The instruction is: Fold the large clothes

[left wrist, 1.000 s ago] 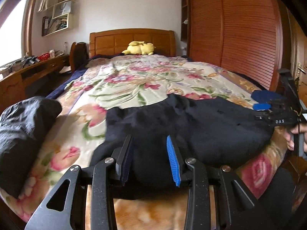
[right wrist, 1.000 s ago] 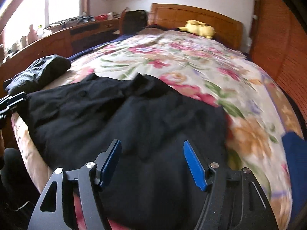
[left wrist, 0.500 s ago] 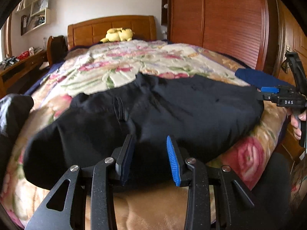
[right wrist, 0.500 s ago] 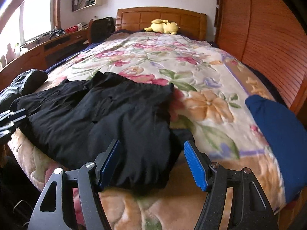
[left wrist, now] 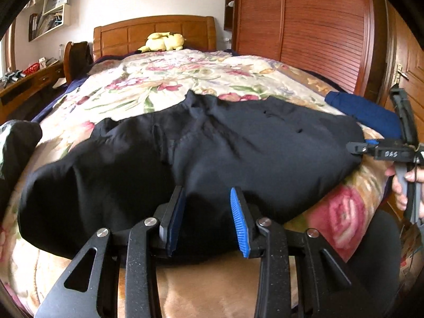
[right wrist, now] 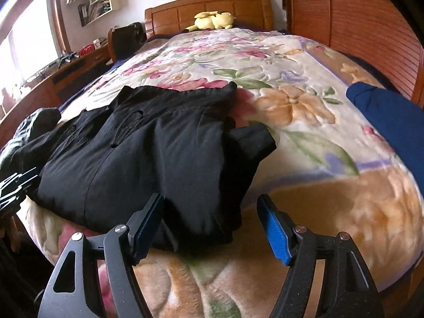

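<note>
A large black garment (left wrist: pixel 212 153) lies spread across the foot of the bed on a floral blanket (left wrist: pixel 164 79); it also shows in the right wrist view (right wrist: pixel 164 145). My left gripper (left wrist: pixel 208 206) is open at the garment's near edge, its jaws around nothing. My right gripper (right wrist: pixel 210 212) is open wide at the garment's right near corner, holding nothing. The right gripper also shows at the right edge of the left wrist view (left wrist: pixel 371 149), beside the garment's end.
A folded blue garment (right wrist: pixel 389 122) lies on the bed's right side. A dark bundle (left wrist: pixel 16 145) sits at the left edge. A yellow plush toy (left wrist: pixel 164 41) rests by the headboard. A wooden wardrobe (left wrist: pixel 304 26) stands on the right, a desk (right wrist: pixel 53 71) on the left.
Both grippers have drawn back toward the foot of the bed and turned right. The black garment now lies flatter, and the blue garment has come into the right wrist view.
</note>
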Tool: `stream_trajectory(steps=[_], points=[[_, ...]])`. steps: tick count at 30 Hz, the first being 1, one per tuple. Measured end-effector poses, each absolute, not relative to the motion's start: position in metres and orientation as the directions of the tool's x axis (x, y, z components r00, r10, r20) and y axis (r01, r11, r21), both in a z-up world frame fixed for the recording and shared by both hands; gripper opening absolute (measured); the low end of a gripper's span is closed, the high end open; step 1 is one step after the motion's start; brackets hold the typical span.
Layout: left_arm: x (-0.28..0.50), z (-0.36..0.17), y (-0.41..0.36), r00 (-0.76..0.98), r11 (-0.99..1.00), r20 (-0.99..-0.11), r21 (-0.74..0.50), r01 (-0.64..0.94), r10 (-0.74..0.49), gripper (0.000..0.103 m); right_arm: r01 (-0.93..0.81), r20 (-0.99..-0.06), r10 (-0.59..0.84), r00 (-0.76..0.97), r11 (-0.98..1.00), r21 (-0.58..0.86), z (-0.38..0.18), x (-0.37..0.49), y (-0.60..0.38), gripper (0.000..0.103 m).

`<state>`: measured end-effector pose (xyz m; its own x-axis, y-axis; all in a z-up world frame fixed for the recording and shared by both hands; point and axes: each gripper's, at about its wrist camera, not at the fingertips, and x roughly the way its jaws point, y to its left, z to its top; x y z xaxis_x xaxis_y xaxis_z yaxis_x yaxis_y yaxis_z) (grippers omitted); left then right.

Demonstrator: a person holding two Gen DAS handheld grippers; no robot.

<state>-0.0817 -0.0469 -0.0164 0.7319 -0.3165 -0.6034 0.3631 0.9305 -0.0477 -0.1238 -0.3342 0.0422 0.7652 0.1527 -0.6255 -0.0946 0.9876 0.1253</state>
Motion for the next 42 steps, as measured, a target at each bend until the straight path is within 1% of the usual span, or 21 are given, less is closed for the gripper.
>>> stream_trajectory(steps=[3, 8, 13, 16, 17, 18, 19, 21, 22, 23, 24, 29, 35, 36, 37, 38, 39, 40, 41, 42], points=[[-0.086, -0.011, -0.056, 0.736, 0.921, -0.589, -0.039, 0.387, -0.334, 0.037, -0.097, -0.633, 0.171, 0.755, 0.984, 0.15, 0.036, -0.118, -0.33, 0.075], [-0.084, -0.014, -0.068, 0.719, 0.909, -0.597, -0.041, 0.415, -0.355, 0.037, -0.098, -0.635, 0.172, 0.753, 0.984, 0.151, 0.032, -0.114, -0.323, 0.075], [-0.081, -0.023, -0.074, 0.703, 0.904, -0.614, -0.041, 0.426, -0.359, 0.037, -0.09, -0.646, 0.231, 0.728, 0.966, 0.243, 0.021, -0.106, -0.328, 0.075], [-0.078, -0.028, -0.074, 0.699, 0.905, -0.619, -0.047, 0.422, -0.358, 0.037, -0.099, -0.642, 0.237, 0.729, 0.965, 0.243, 0.021, -0.105, -0.328, 0.074], [-0.077, -0.029, -0.074, 0.7, 0.906, -0.619, -0.045, 0.421, -0.356, 0.037, -0.103, -0.641, 0.239, 0.73, 0.965, 0.243, 0.021, -0.105, -0.326, 0.072], [-0.077, -0.03, -0.075, 0.702, 0.907, -0.619, -0.04, 0.42, -0.353, 0.037, -0.115, -0.639, 0.25, 0.728, 0.962, 0.246, 0.021, -0.105, -0.324, 0.066], [-0.077, -0.032, -0.075, 0.703, 0.907, -0.619, -0.038, 0.418, -0.35, 0.037, -0.117, -0.639, 0.249, 0.728, 0.963, 0.242, 0.021, -0.105, -0.323, 0.065], [-0.077, -0.034, -0.076, 0.703, 0.908, -0.619, -0.04, 0.416, -0.349, 0.037, -0.135, -0.633, 0.264, 0.728, 0.96, 0.245, 0.022, -0.104, -0.319, 0.05], [-0.078, -0.034, -0.075, 0.703, 0.908, -0.619, -0.041, 0.416, -0.351, 0.037, -0.146, -0.63, 0.277, 0.726, 0.957, 0.252, 0.022, -0.104, -0.318, 0.044], [-0.078, -0.034, -0.075, 0.703, 0.908, -0.619, -0.043, 0.417, -0.352, 0.037, -0.161, -0.62, 0.293, 0.728, 0.952, 0.26, 0.023, -0.105, -0.318, 0.03], [-0.077, -0.034, -0.075, 0.7, 0.908, -0.621, -0.042, 0.418, -0.351, 0.037, -0.175, -0.603, 0.299, 0.74, 0.95, 0.257, 0.026, -0.107, -0.318, 0.026], [-0.079, -0.024, -0.07, 0.709, 0.915, -0.62, -0.036, 0.402, -0.336, 0.037, -0.193, -0.561, 0.27, 0.783, 0.962, 0.194, 0.043, -0.113, -0.311, 0.022], [-0.088, 0.005, -0.043, 0.766, 0.929, -0.554, -0.036, 0.369, -0.325, 0.038, -0.222, -0.5, 0.276, 0.821, 0.961, 0.166, 0.063, -0.117, -0.308, 0.021], [-0.09, 0.012, -0.036, 0.781, 0.934, -0.539, -0.027, 0.357, -0.315, 0.041, -0.226, -0.491, 0.273, 0.827, 0.962, 0.155, 0.066, -0.117, -0.306, 0.021], [-0.09, 0.015, -0.033, 0.789, 0.937, -0.532, -0.022, 0.349, -0.307, 0.048, -0.23, -0.485, 0.273, 0.831, 0.962, 0.147, 0.07, -0.117, -0.304, 0.021], [-0.092, 0.021, -0.027, 0.805, 0.943, -0.516, -0.014, 0.333, -0.293, 0.052, -0.235, -0.478, 0.275, 0.834, 0.961, 0.142, 0.072, -0.118, -0.304, 0.021], [-0.094, 0.023, -0.022, 0.813, 0.946, -0.506, -0.012, 0.325, -0.286, 0.061, -0.24, -0.47, 0.277, 0.838, 0.961, 0.139, 0.074, -0.118, -0.301, 0.021], [-0.094, 0.027, -0.017, 0.824, 0.95, -0.493, -0.013, 0.313, -0.279, 0.066, -0.246, -0.464, 0.28, 0.841, 0.96, 0.135, 0.076, -0.117, -0.3, 0.021], [-0.095, 0.031, -0.011, 0.833, 0.954, -0.482, -0.018, 0.301, -0.271, 0.068, -0.25, -0.46, 0.282, 0.842, 0.96, 0.129, 0.077, -0.117, -0.298, 0.021], [-0.096, 0.034, -0.007, 0.839, 0.956, -0.474, -0.022, 0.293, -0.268, 0.072, -0.254, -0.455, 0.283, 0.844, 0.959, 0.126, 0.077, -0.117, -0.297, 0.021]])
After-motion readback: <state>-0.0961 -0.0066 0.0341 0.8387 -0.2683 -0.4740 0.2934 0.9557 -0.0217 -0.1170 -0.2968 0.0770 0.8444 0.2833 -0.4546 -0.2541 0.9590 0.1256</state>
